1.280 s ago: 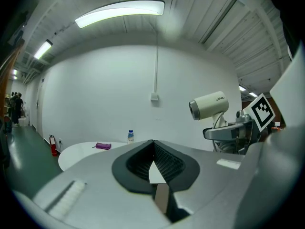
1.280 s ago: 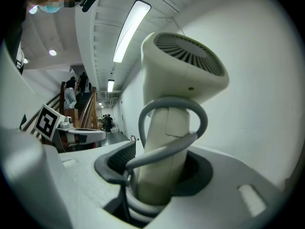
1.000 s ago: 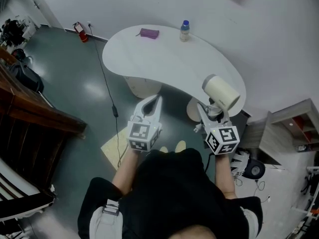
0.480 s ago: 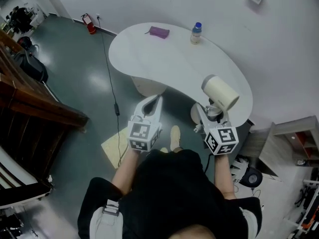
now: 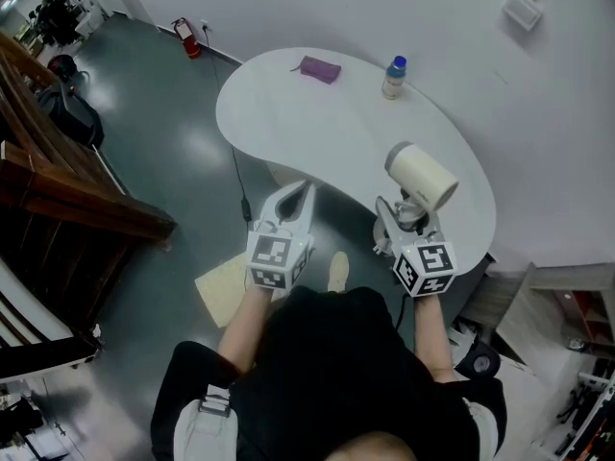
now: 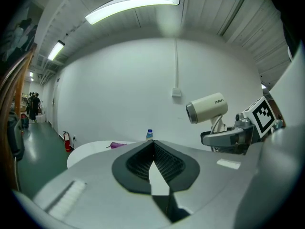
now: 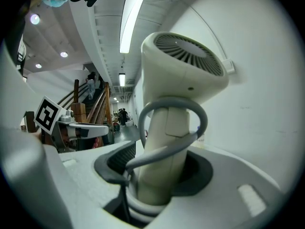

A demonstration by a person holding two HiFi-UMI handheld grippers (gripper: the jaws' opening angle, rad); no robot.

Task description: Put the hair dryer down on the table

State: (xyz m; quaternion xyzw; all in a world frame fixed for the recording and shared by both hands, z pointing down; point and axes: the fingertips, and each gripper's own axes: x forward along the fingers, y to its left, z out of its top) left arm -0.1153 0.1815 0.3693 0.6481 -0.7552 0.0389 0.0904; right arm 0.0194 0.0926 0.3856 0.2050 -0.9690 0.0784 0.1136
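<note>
Right gripper point(image 5: 402, 217) is clamping the cream hair dryer point(image 5: 421, 176) by its rigid handle, cord point(image 7: 172, 100) looped in, probably top-heavy, upright above the white table's point(image 5: 307, 123) near edge, while the left gripper point(image 5: 293, 200) is riding closed and empty.

We wear black top point(image 5: 336, 373), pale grey short sleeves point(image 5: 197, 423). Left gripper point(image 5: 304, 193), right gripper point(image 5: 407, 215): light grey shells, black ribbed pads point(image 6: 164, 161) inside jaws, cubes point(image 5: 270, 260) bearing black-and-white square markers.
</note>
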